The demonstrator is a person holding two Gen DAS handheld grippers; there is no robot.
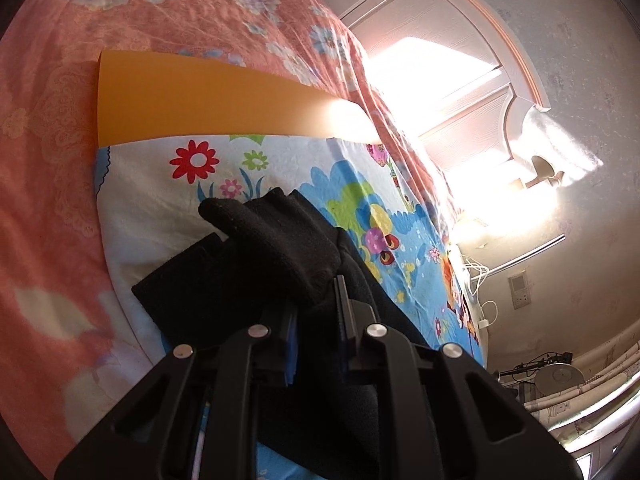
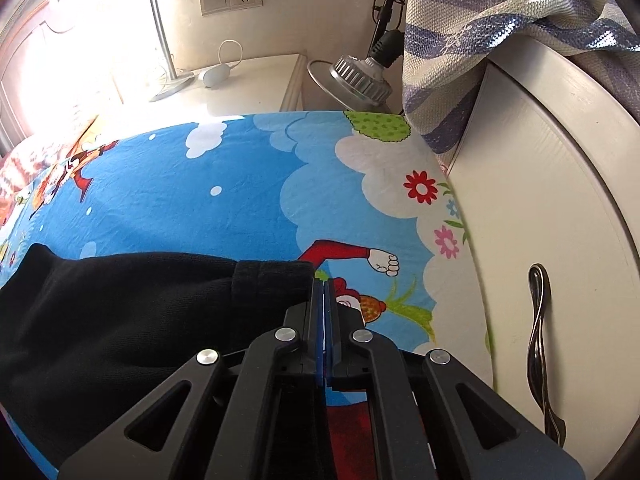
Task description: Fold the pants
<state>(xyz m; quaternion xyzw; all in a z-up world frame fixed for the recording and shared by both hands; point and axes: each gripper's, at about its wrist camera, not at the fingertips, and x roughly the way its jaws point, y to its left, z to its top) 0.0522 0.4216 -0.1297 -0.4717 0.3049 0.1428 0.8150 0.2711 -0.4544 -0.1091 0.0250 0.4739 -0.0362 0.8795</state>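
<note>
My left gripper (image 1: 316, 300) pinches a bunched fold of the black pants (image 1: 256, 248) at lower center of the left wrist view; the cloth fills the gap between my fingers and humps up just above them. The pants lie on the cartoon-print sheet (image 1: 168, 196) with its red flower, and past that, in the upper left, an orange panel (image 1: 192, 100) rests on the pink floral blanket (image 1: 120, 12). Sun glares off the white headboard (image 1: 460, 60) at upper right.

In the right wrist view my right gripper (image 2: 323, 292) has its jaws pressed together, blue pads meeting with only a thin slit. The pants' ribbed hem (image 2: 276, 276) lies touching the left finger; whether any cloth is caught between the pads I cannot tell. The dark fabric (image 2: 120, 320) spreads across the lower left over the blue sheet (image 2: 200, 192). A white cabinet door (image 2: 540, 220) stands along the right edge.
</note>
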